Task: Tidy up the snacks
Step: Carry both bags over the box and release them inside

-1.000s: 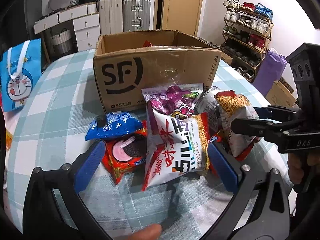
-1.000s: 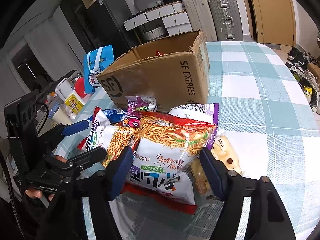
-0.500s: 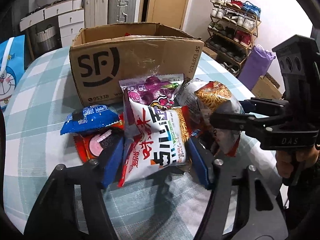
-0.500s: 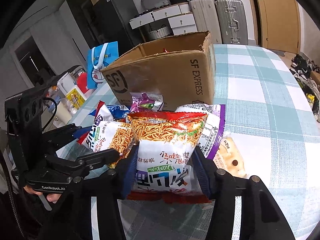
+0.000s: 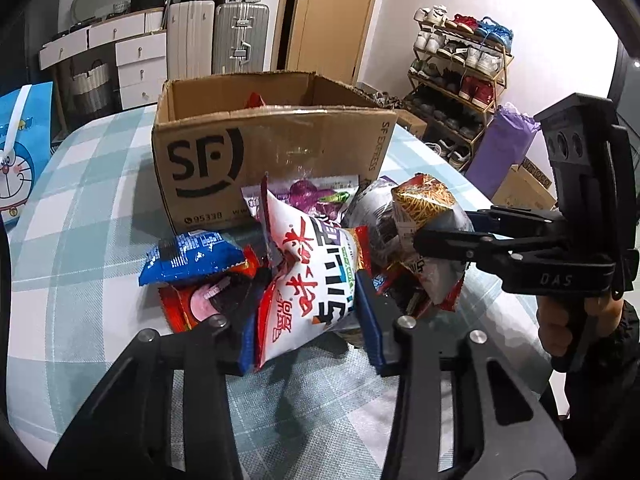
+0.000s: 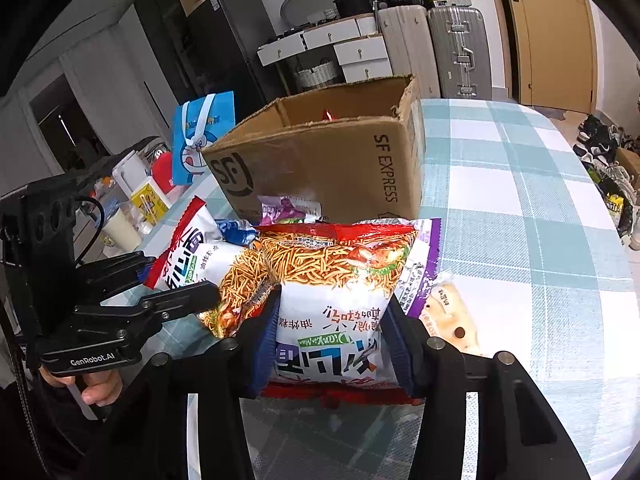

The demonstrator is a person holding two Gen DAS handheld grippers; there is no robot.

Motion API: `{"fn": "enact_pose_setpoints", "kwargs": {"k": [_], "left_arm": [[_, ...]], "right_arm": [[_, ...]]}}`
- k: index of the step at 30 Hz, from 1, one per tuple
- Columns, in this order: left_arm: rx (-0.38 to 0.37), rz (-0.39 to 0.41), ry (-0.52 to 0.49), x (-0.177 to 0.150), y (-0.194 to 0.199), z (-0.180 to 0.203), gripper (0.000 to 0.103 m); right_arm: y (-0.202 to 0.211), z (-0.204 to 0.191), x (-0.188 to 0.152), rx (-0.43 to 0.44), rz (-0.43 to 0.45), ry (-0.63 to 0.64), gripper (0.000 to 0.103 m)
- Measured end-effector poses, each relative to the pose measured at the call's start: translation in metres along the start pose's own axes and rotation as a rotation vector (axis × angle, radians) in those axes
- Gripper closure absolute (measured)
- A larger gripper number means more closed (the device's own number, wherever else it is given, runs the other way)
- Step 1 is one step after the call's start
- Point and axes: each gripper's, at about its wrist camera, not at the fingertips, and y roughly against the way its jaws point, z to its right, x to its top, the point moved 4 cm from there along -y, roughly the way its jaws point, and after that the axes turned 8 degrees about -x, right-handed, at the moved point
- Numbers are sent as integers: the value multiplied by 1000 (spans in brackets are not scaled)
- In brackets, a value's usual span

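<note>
Slippage looked the main risk: from the left wrist, the left gripper was clamped on a puffy noodle-snack bag before the cardboard box, while from the right wrist the right gripper squeezed a second noodle-snack bag above the desk, both liable to squirt free.

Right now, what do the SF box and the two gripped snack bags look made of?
SF box: brown corrugated cardboard, matte, with frayed flap edges. Bag in the left gripper, noodle snack bag: glossy printed plastic film, crinkled, with glare. Bag in the right gripper, second noodle bag: apparently the same film, puffed.
</note>
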Motion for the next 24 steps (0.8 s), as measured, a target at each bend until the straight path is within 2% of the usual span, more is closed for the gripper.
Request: {"fn": "enact_pose_setpoints", "kwargs": {"k": [11, 24], "left_arm": [[-6, 76, 14, 11, 36, 0, 68], [46, 193, 15, 36, 87, 6, 68]], "right_arm": [[19, 2, 7, 10, 66, -16, 55], [47, 5, 22, 21, 163, -44, 55]]}}
